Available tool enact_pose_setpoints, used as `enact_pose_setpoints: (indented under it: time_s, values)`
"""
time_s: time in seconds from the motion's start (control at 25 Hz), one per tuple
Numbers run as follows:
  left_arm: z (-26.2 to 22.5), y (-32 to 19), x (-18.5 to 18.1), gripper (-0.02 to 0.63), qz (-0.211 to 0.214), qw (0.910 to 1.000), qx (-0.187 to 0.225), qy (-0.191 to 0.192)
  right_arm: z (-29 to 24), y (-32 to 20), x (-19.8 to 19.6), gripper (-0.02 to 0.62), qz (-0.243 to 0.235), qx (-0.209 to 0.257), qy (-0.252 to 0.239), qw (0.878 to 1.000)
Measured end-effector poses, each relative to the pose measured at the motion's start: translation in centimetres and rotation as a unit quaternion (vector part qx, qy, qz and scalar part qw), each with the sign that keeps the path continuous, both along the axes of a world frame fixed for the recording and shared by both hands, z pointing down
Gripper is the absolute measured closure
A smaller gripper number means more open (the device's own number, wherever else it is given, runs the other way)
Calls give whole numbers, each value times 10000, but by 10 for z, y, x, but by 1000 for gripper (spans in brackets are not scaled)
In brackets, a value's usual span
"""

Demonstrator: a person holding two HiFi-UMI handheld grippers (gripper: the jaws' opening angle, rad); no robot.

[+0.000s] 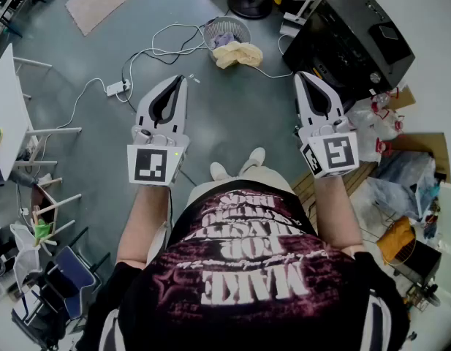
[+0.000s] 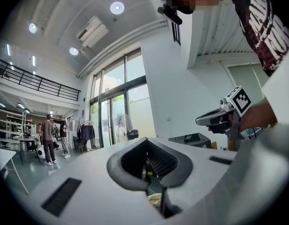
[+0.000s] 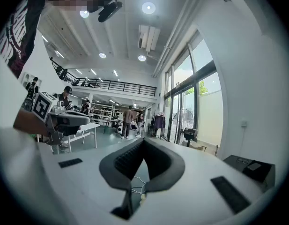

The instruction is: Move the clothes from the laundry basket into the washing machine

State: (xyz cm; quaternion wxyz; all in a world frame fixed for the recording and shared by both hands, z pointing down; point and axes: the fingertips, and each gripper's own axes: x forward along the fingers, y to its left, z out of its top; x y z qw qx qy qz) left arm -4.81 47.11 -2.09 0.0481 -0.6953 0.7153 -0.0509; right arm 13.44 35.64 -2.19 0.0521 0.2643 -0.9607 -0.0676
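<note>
— Starting with the left gripper (image 1: 178, 80)?
— Pinched fully closed, nothing between the jaws, held level out in front over the grey floor (image 1: 232, 123).
— And the right gripper (image 1: 305, 77)?
— Likewise pressed together and empty, level, well apart from the left, about as far forward.
— Where to look for the clothes (image 1: 238, 54)?
— In the basket (image 1: 242, 26), standing on the floor ahead, between the lines of the two grippers and well beyond their tips. Cream, heaped and spilling over the near rim, with a purple piece (image 1: 222, 40) tucked inside behind.
— Touched by either claw?
— No; well clear of both.
— Any sign of the washer (image 1: 357, 39)?
— Taking the black box at upper right for it: right of the basket, near it, just past the right gripper's tip in the head view. Cannot tell about the lid.
— Anything else down there?
— White cables (image 1: 163, 39) looping left of the basket, running to a power strip (image 1: 114, 88); a white table (image 1: 6, 101) at the far left edge; clear bags (image 1: 379, 130) heaped at the right, beside the box. Farther off, in the left gripper view, people (image 2: 48, 137) standing near tall glass doors (image 2: 116, 121).
</note>
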Motion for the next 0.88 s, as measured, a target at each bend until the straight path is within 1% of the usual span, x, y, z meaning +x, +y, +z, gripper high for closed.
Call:
enact_pose_setpoints:
  time_s: [0.12,0.2,0.28,0.36,0.48,0.56,0.72,0.88]
  values:
    - [0,7,1,601,81,9999,85,19,4,6,3,592,36,-9,-5,10000]
    - [1,12,2,601,88,9999,49,26,3,10,5,592,64,-41,-11,10000]
    - [1,15,3,601,84,10000,-8,26,1,14,6,592,80,-124,-85,9999]
    - [1,17,4,601,117,9999,42,49,-1,15,6,592,70,-195,-179,9996]
    - [-3,20,3,601,101,9999,88,44,-4,18,6,592,35,-158,-170,9997]
    - [-4,23,1,601,75,10000,59,24,-6,20,8,592,32,-130,-157,9998]
    - [2,28,2,601,110,9999,8,107,-11,26,10,592,52,-96,-161,9998]
    - [9,31,4,601,173,9997,-74,140,-20,31,11,592,-6,-252,-334,9991]
